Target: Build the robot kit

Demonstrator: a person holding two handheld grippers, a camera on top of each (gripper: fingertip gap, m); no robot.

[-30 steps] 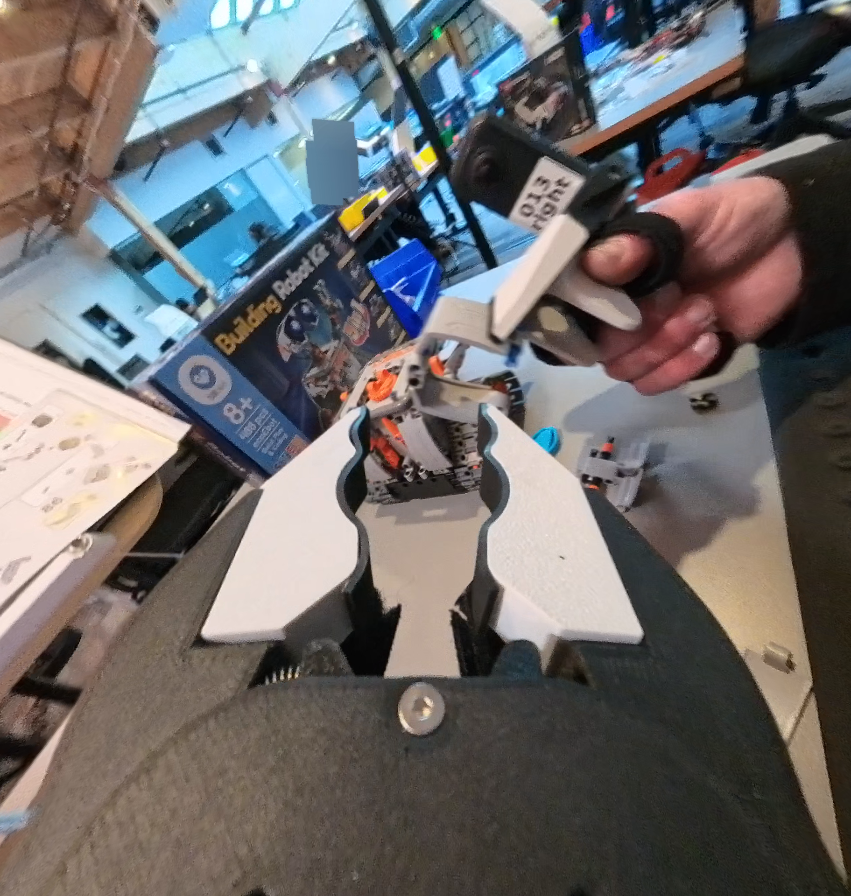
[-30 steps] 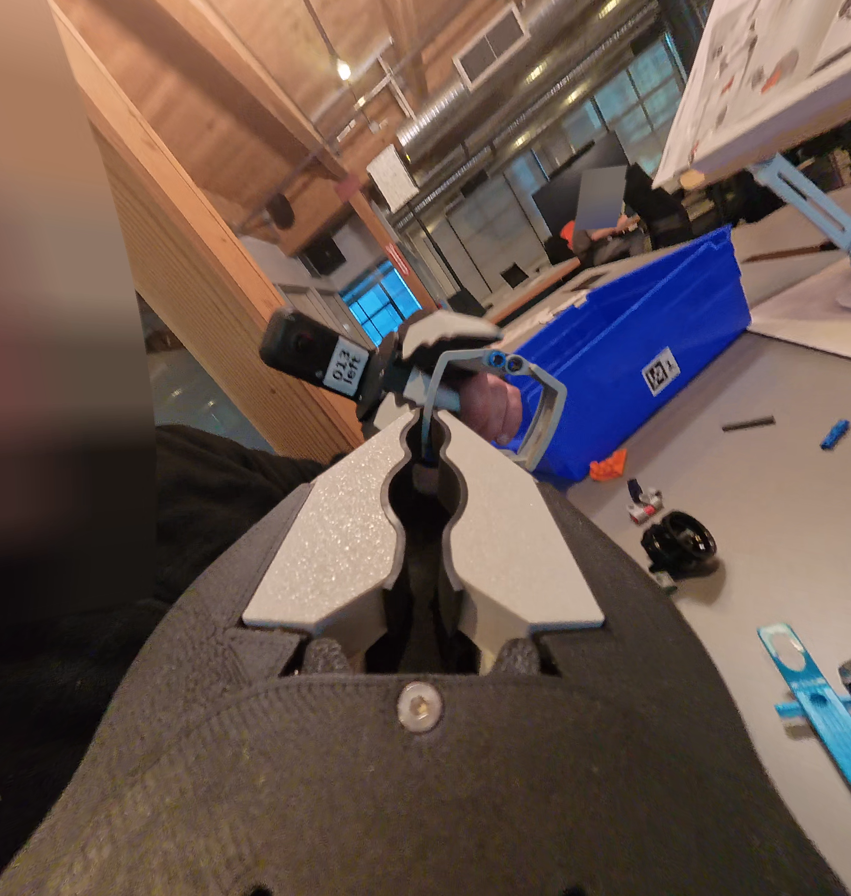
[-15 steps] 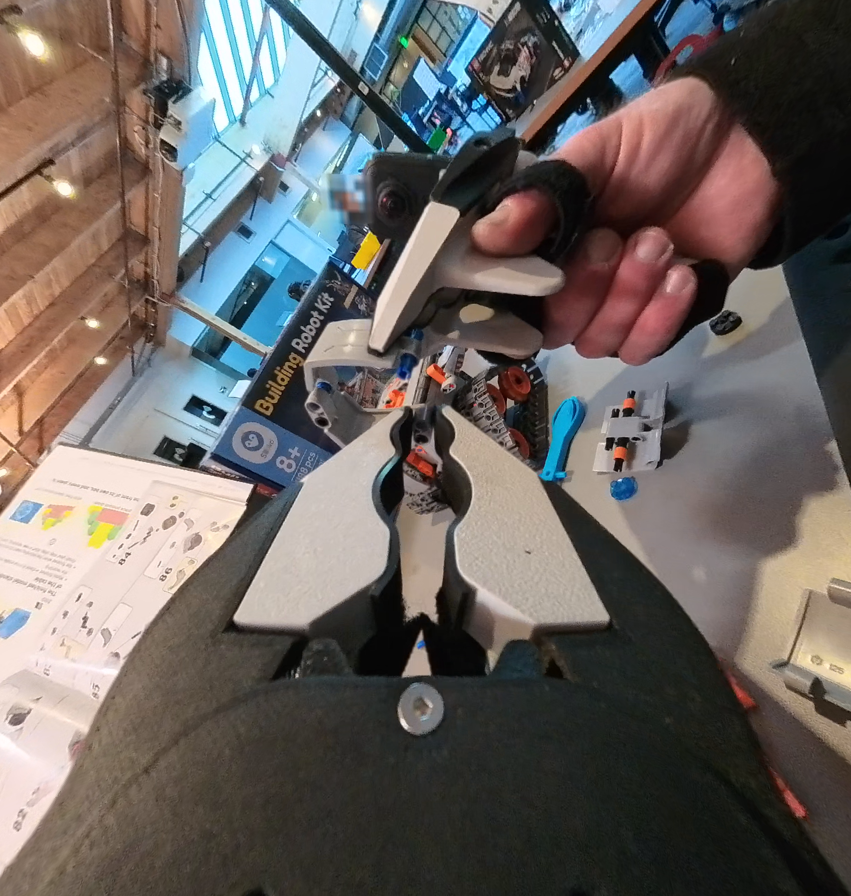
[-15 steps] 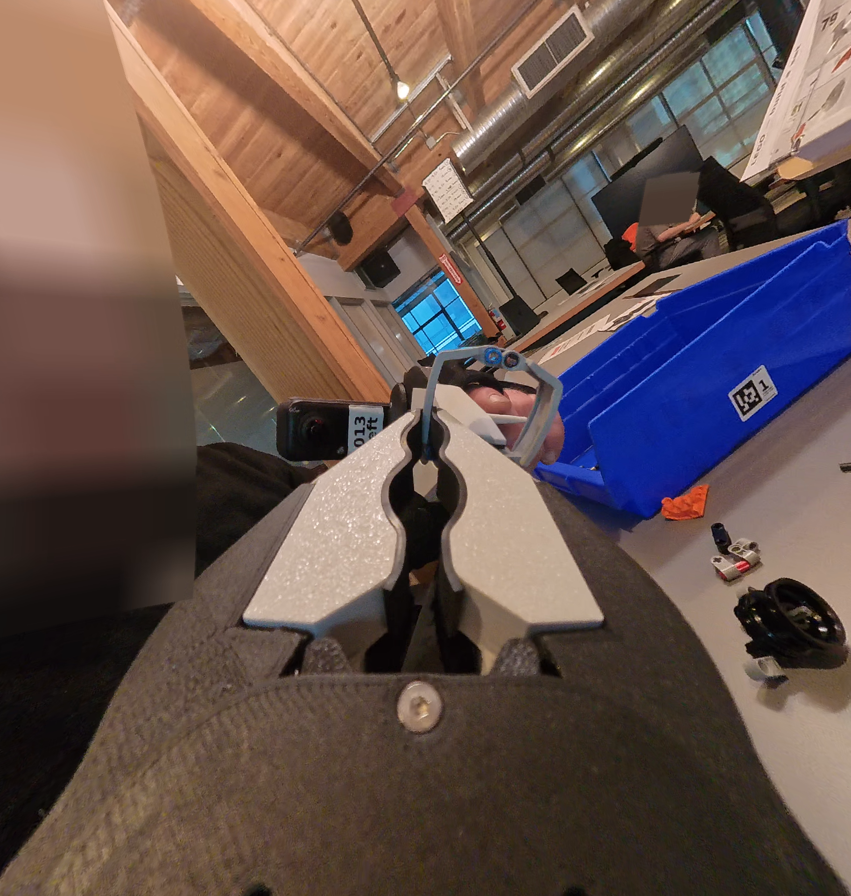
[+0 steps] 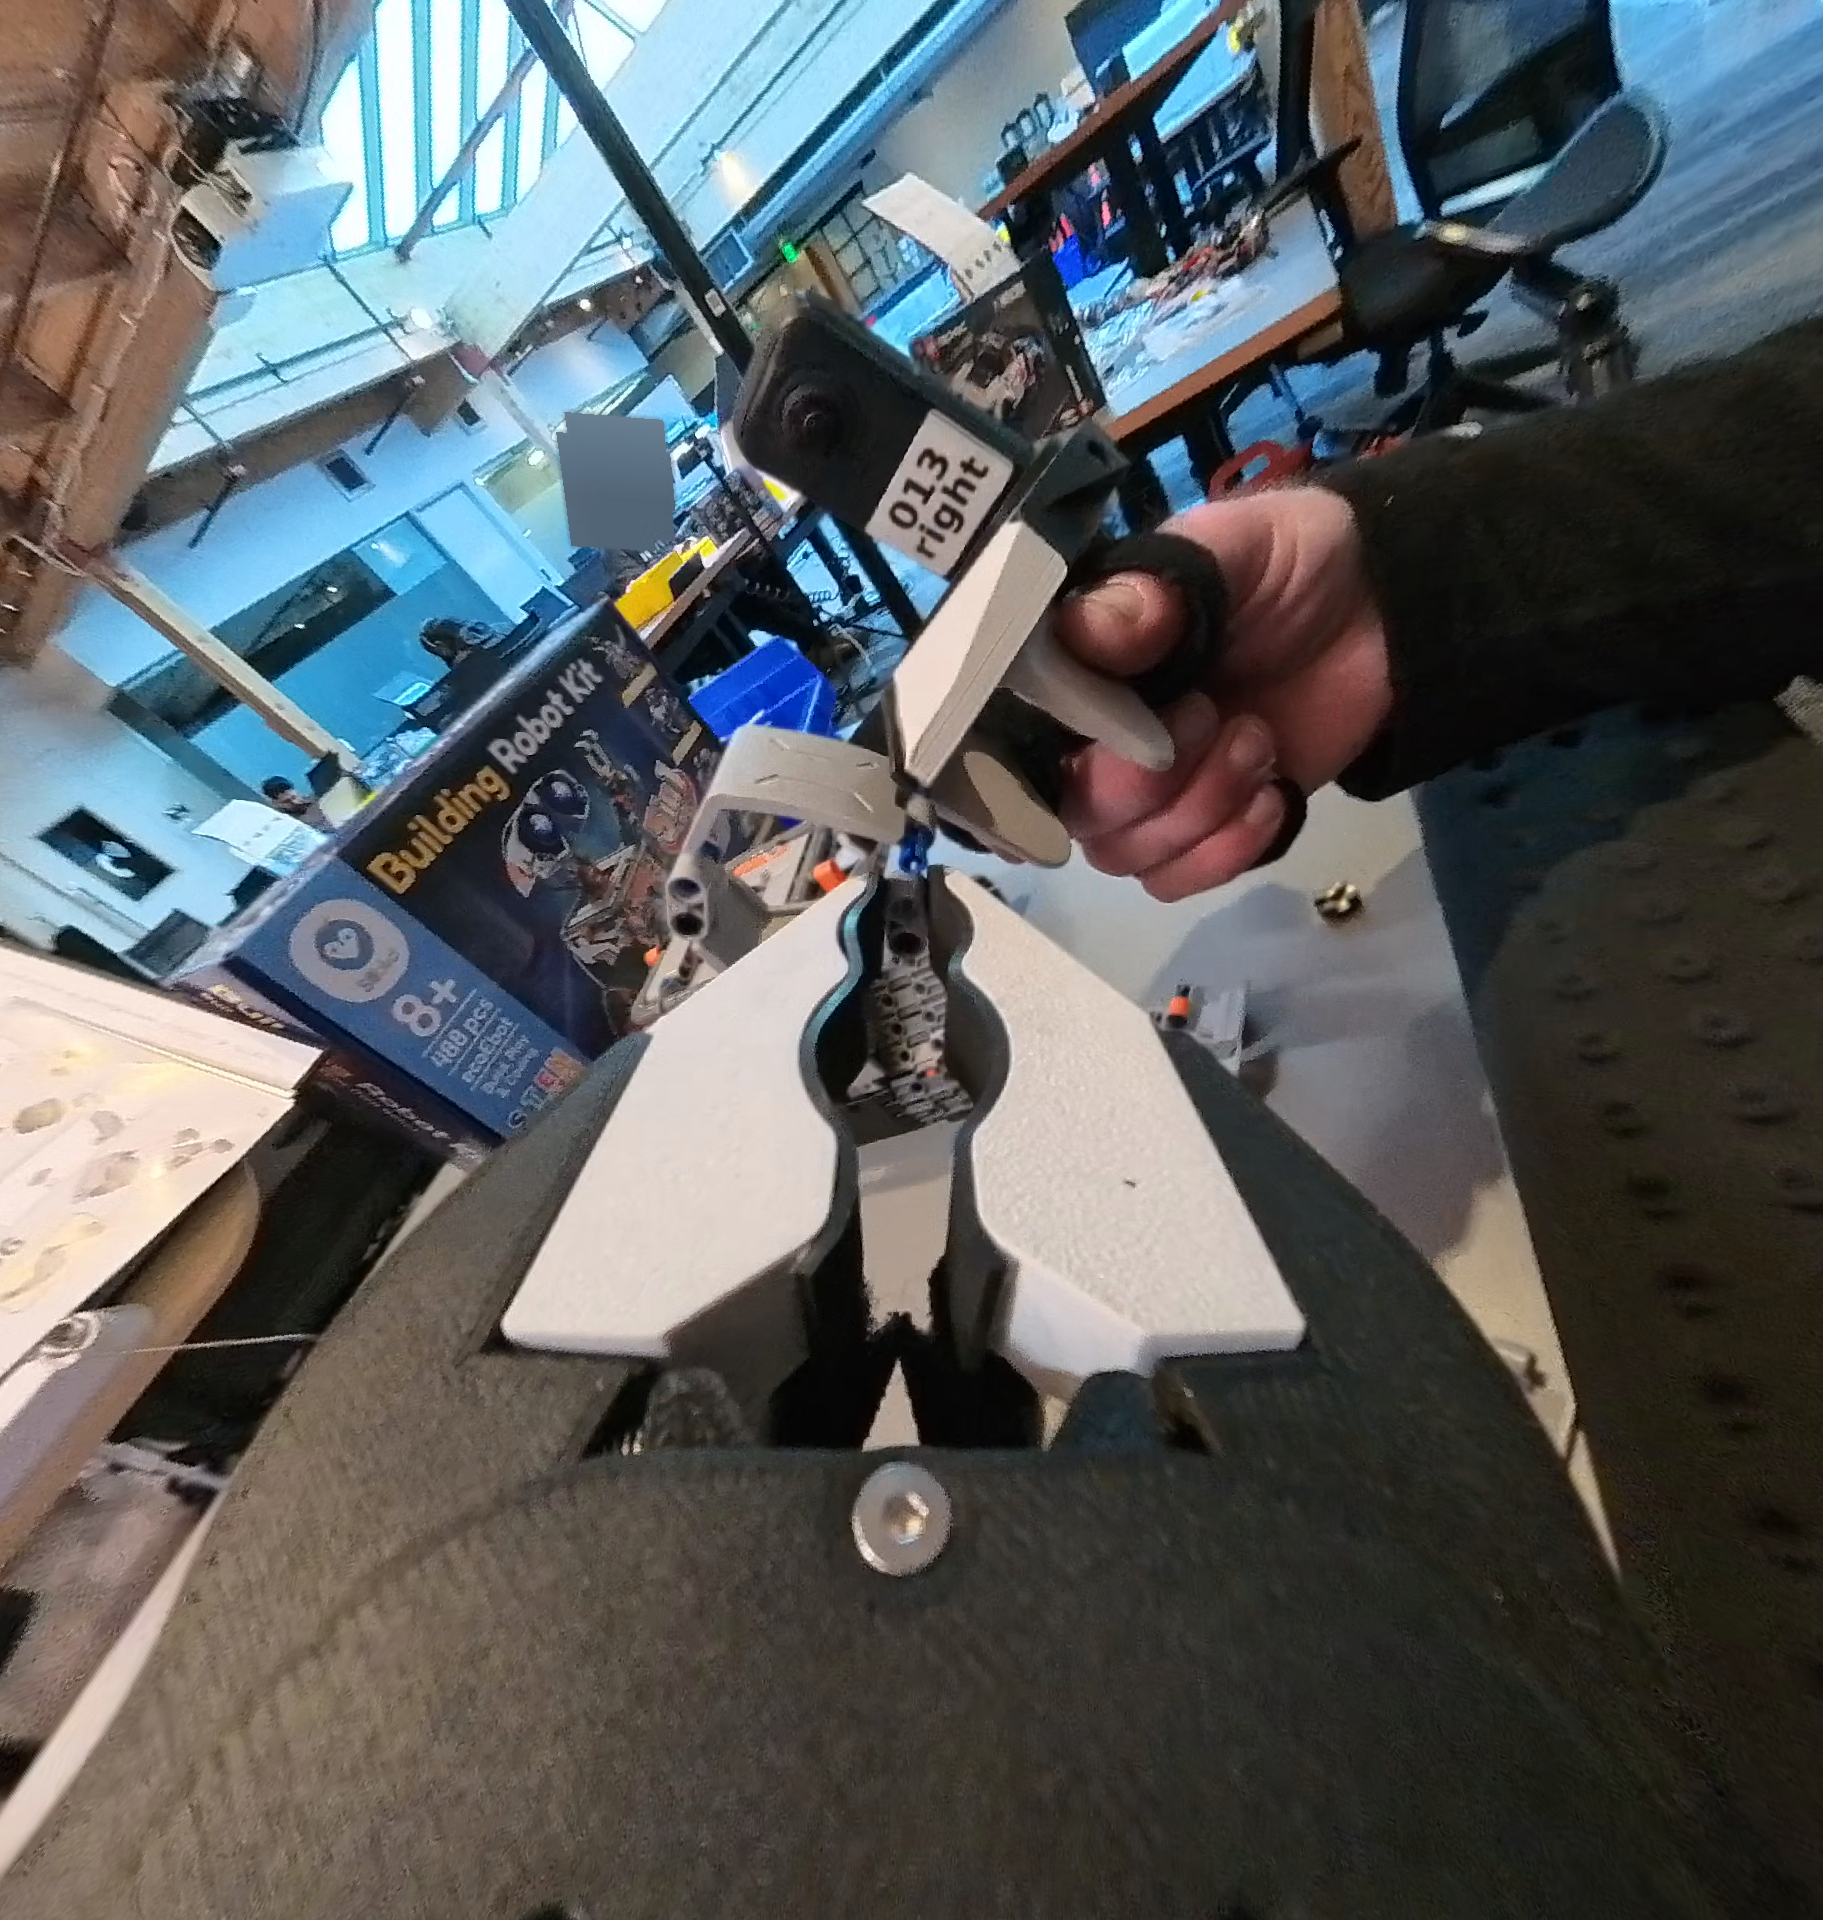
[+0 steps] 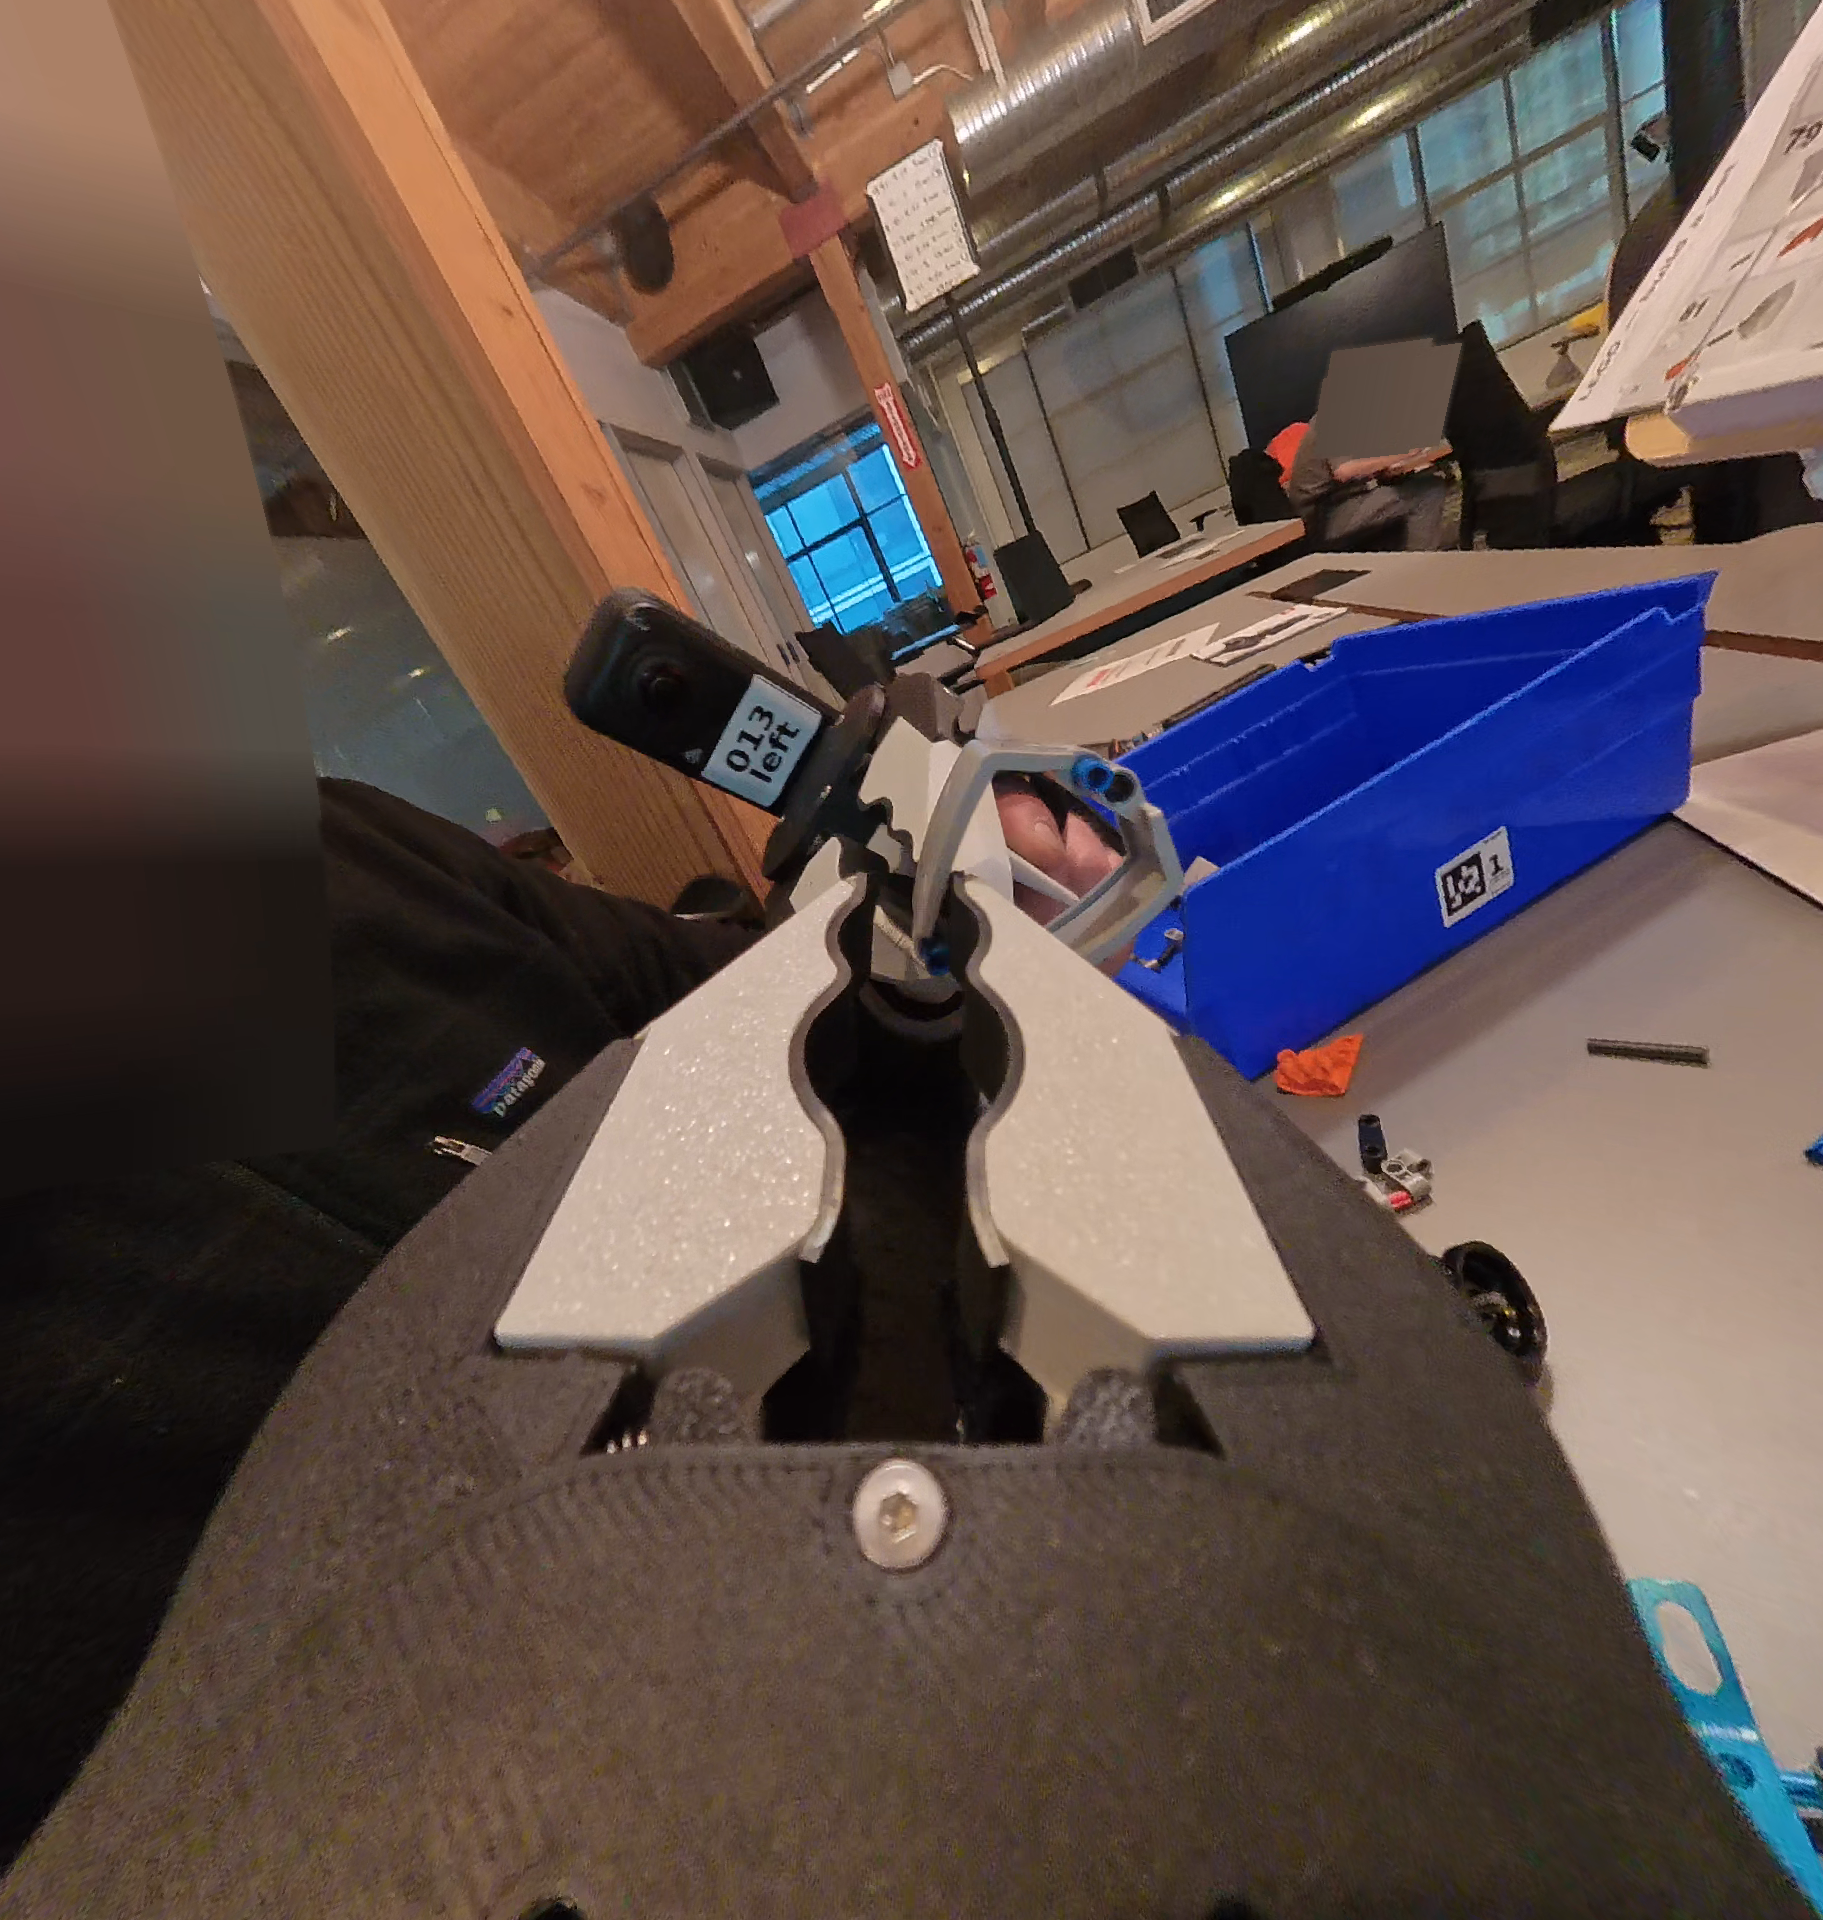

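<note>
My right gripper (image 6: 912, 914) has its jaws narrow, pinching the grey frame (image 6: 1146, 862) at one end above the tabletop (image 6: 1613, 1299); I judge it can pivot. Left gripper (image 5: 902, 909) jaws are narrow about the toy model (image 5: 912, 1029); whether they clamp it, I cannot tell.

Left gripper (image 5: 902, 914) and right gripper (image 6: 912, 914): jaws nearly closed, tips meeting; right hand (image 5: 1250, 696) grips the handle.
</note>
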